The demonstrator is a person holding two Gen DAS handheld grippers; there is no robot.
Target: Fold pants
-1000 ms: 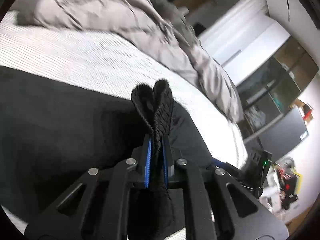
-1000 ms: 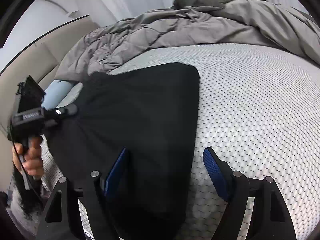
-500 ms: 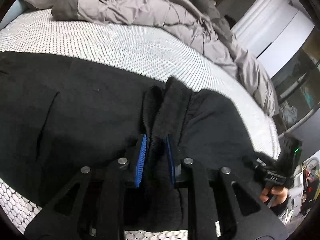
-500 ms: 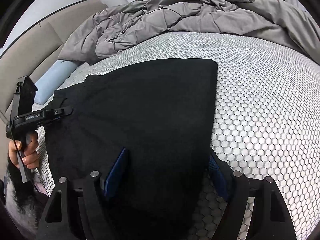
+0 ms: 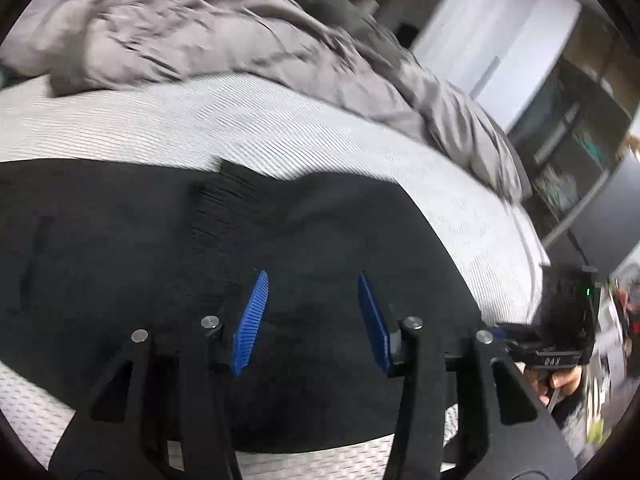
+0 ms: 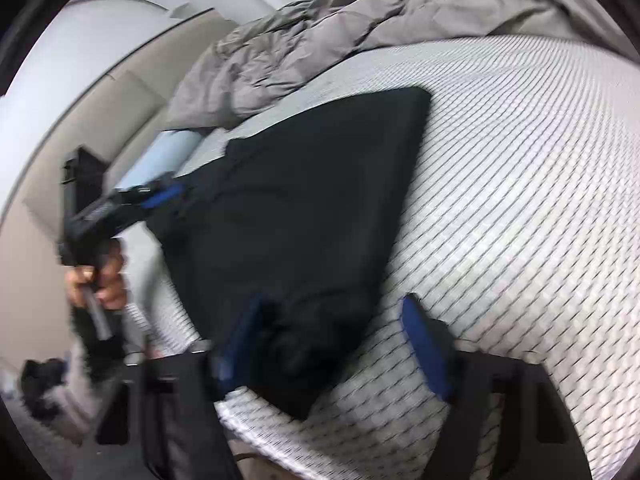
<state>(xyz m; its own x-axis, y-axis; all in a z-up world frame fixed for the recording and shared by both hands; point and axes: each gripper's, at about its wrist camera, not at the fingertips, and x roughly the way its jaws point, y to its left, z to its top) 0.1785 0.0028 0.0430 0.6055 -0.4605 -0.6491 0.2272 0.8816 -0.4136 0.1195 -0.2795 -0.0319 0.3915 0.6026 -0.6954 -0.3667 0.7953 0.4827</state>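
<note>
The black pants point(image 5: 328, 240) lie folded flat on the white honeycomb-patterned bed cover; they also show in the right wrist view point(image 6: 304, 208). My left gripper point(image 5: 312, 312) is open and empty just above the pants, its blue pads point(image 5: 250, 320) apart. A ribbed waistband edge point(image 5: 228, 200) lies just beyond it. My right gripper point(image 6: 332, 344) is open over the near corner of the pants, with nothing between the pads. The left gripper also shows in the right wrist view point(image 6: 160, 196), at the pants' far-left edge.
A crumpled grey duvet point(image 5: 240, 52) is heaped along the far side of the bed, also in the right wrist view point(image 6: 360, 32). A light blue pillow point(image 6: 160, 156) lies by the headboard. Dark shelving point(image 5: 580, 160) stands to the right. The bed cover point(image 6: 520, 200) spreads right of the pants.
My left gripper has opened and let go of the waistband fold, which now lies on the pants. My right gripper has stayed open and shifted slightly along the near corner.
</note>
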